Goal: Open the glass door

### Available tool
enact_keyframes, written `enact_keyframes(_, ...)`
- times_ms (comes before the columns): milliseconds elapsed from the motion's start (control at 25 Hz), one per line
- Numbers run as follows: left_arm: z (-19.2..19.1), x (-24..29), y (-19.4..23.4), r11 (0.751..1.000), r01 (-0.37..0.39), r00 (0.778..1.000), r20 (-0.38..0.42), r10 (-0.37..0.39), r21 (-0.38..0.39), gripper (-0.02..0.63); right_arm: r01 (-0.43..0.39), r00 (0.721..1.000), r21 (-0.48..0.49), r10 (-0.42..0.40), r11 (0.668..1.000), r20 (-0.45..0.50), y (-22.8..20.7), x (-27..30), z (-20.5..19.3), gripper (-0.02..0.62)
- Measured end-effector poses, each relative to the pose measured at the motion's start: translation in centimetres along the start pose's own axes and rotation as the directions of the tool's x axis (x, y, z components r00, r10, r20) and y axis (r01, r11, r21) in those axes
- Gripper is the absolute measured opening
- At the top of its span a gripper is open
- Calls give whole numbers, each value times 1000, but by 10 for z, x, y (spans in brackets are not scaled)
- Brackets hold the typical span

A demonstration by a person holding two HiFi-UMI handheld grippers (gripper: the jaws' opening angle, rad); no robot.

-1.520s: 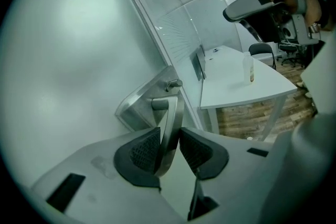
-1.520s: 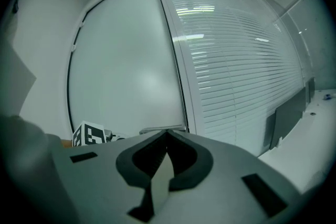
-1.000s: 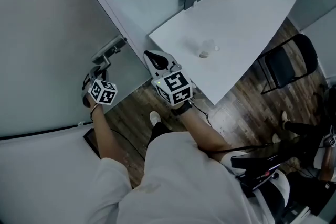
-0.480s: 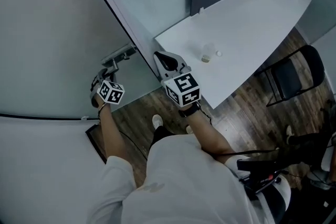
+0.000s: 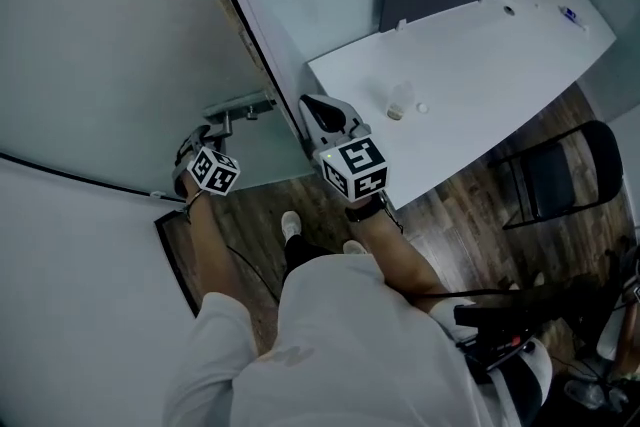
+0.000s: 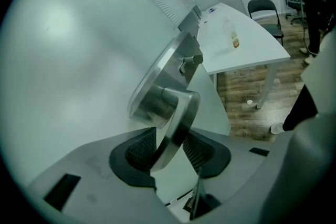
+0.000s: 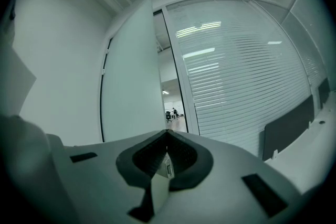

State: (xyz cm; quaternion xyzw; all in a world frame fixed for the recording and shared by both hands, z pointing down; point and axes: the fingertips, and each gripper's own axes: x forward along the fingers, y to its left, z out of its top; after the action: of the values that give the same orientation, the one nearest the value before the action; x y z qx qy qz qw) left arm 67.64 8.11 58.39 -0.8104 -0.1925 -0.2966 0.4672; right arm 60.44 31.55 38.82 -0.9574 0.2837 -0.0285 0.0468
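The frosted glass door [image 5: 100, 35] stands ajar, with a gap along its edge [image 5: 235, 10]. My left gripper [image 5: 200, 137] is on the door's metal lever handle [image 5: 240, 107]. In the left gripper view the lever [image 6: 178, 118] runs slantwise between the pads [image 6: 142, 150] and touches both. The jaws [image 6: 170, 152] have just been opening wider with the lever still between them. My right gripper [image 5: 316, 107] is shut and empty. It [image 7: 164, 157] points level at the opening [image 7: 170, 107] between the door [image 7: 131, 86] and the blind-covered glass wall [image 7: 241, 76].
A white table [image 5: 500, 55] with a small bottle [image 5: 400, 100] stands right of the doorway, close to my right gripper. A black folding chair [image 5: 560, 175] is beyond it on the wood floor [image 5: 470, 205]. Dark equipment [image 5: 520, 335] lies at the bottom right.
The door has swung further open and a gap now shows along its edge. My left gripper has travelled with the handle. My right gripper has shifted a little to the right.
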Motion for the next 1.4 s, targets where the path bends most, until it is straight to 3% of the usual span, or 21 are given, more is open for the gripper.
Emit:
enact_keyframes(240, -14, -27, -23, 999, -37, 999, -31, 36, -18, 143, -112, 994, -16, 112, 994, -2, 19, -11, -3, -6)
enact_keyframes(360, -26, -42, -34, 998, -55, 997, -60, 53, -34, 150, -197, 980, -22, 197, 980, -25, 33, -15, -10, -6)
enact_keyframes(680, -51, -77, -63, 997, -74, 990, -123, 71, -13, 155, -334, 941, 23, 335, 942, -45, 53, -20, -24, -6)
enact_keyframes(1000, -78, -116, -83, 995, -98, 985, -139, 98, 6, 161, -452, 887, 57, 456, 890, -77, 93, -26, -40, -6)
enact_keyframes(1240, -99, -137, -101, 992, -112, 965, -230, 123, 60, 160, -519, 845, 80, 525, 851, -103, 118, -26, -56, -6)
enact_keyframes(1400, -114, -158, -108, 987, -148, 965, -209, 160, 68, 161, -564, 813, 74, 569, 822, -122, 143, -29, -63, -6)
